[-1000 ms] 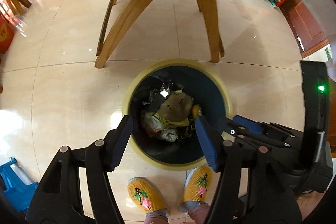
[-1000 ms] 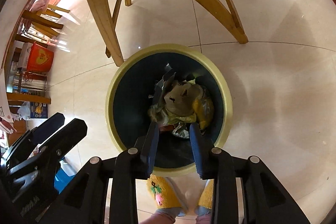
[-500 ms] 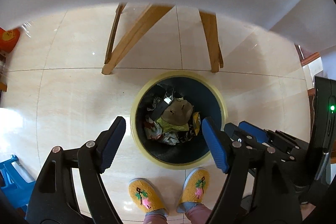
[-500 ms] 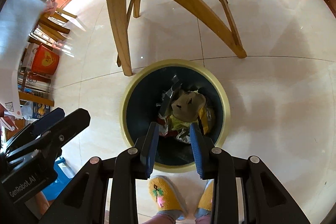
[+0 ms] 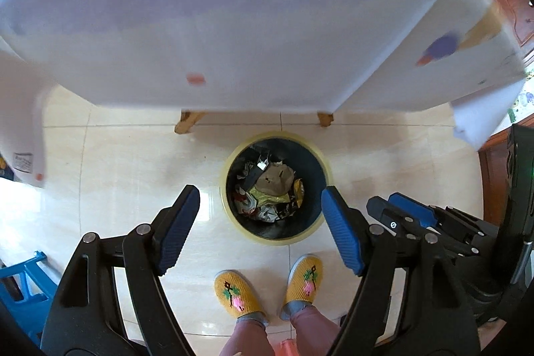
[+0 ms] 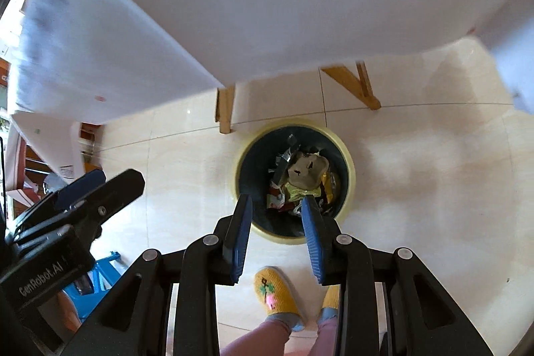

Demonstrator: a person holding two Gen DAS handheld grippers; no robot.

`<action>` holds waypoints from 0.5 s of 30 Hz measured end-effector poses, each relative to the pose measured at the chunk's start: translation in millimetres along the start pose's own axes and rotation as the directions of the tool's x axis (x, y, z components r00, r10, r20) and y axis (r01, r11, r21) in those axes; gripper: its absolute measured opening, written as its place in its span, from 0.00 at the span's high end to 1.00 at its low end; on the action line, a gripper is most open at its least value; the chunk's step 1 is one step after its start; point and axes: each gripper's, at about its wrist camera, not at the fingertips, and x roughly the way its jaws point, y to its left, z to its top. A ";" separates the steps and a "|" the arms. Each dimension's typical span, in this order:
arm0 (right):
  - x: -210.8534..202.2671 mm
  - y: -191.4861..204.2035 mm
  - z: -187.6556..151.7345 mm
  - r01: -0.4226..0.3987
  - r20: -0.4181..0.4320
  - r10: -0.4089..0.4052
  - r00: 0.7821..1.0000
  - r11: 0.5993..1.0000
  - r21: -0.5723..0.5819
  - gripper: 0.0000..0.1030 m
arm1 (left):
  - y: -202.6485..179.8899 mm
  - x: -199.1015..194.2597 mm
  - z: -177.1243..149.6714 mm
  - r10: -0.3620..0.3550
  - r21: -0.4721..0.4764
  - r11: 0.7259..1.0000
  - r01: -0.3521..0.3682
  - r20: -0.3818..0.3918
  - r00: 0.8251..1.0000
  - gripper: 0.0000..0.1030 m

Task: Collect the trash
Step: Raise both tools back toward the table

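A round bin with a pale yellow rim (image 5: 325, 167) (image 6: 347, 152) stands on the tiled floor far below both grippers. Crumpled wrappers, foil and a brown paper piece (image 5: 275, 181) (image 6: 305, 172) fill it. My left gripper (image 5: 260, 201) hangs high over the bin, open wide, nothing between its blue pads. My right gripper (image 6: 277, 201) is open too, more narrowly, and holds nothing. Each gripper shows at the edge of the other's view.
A white tabletop (image 5: 233, 22) (image 6: 300, 5) with blurred coloured spots fills the upper half, its wooden legs (image 5: 188, 122) (image 6: 225, 112) beside the bin. A person's feet in yellow slippers (image 5: 238, 292) (image 6: 273, 292) stand near the bin. A blue stool (image 5: 23, 282) sits at left.
Both grippers have risen well above the bin, which now looks smaller. The table's white top has come into view over its legs. The left jaws have widened.
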 end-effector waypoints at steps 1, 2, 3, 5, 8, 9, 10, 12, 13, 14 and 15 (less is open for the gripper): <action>-12.2 3.4 0.2 0.001 0.006 -0.001 1.000 1.000 -0.004 0.70 | -0.7 -12.4 3.2 -0.002 0.004 1.000 0.002 0.007 1.000 0.29; -22.7 6.7 -0.3 0.003 0.012 -0.002 1.000 1.000 -0.007 0.70 | -2.2 -24.6 6.1 -0.003 0.011 1.000 0.003 0.014 1.000 0.29; -35.5 10.4 -0.3 0.002 0.018 -0.002 1.000 1.000 -0.010 0.70 | -3.6 -33.6 8.0 -0.003 0.016 1.000 0.003 0.020 1.000 0.29; -57.7 17.9 -0.8 0.002 0.028 -0.002 1.000 1.000 -0.020 0.70 | -5.6 -56.4 12.4 -0.005 0.028 1.000 0.004 0.035 0.999 0.29; -88.8 27.6 -2.9 0.003 0.040 -0.001 0.999 0.999 -0.035 0.69 | -6.8 -90.6 17.2 -0.008 0.044 0.999 0.006 0.047 0.999 0.29; -98.0 30.3 -3.9 0.002 0.043 -0.001 0.999 0.999 -0.038 0.69 | -7.8 -98.5 17.1 -0.012 0.047 0.999 0.010 0.048 0.999 0.29; -109.3 33.2 -4.8 0.002 0.045 0.000 0.999 0.999 -0.042 0.68 | -9.2 -110.7 17.8 -0.014 0.056 0.998 0.011 0.052 0.999 0.29; -134.1 40.6 -5.8 -0.001 0.056 0.004 0.998 0.999 -0.054 0.68 | -12.5 -130.8 17.9 -0.020 0.076 0.997 0.015 0.062 0.998 0.29; -145.1 44.7 -6.2 -0.001 0.061 0.004 0.998 0.998 -0.061 0.68 | -14.5 -143.5 18.7 -0.022 0.090 0.996 0.016 0.072 0.997 0.29; -159.8 49.2 -6.4 -0.001 0.069 0.006 0.998 0.998 -0.070 0.68 | -16.9 -156.1 20.2 -0.021 0.103 0.995 0.012 0.083 0.996 0.29; -168.6 51.6 -6.1 -0.003 0.074 0.009 0.997 0.997 -0.074 0.68 | -18.3 -164.7 21.6 -0.023 0.112 0.994 0.012 0.091 0.996 0.29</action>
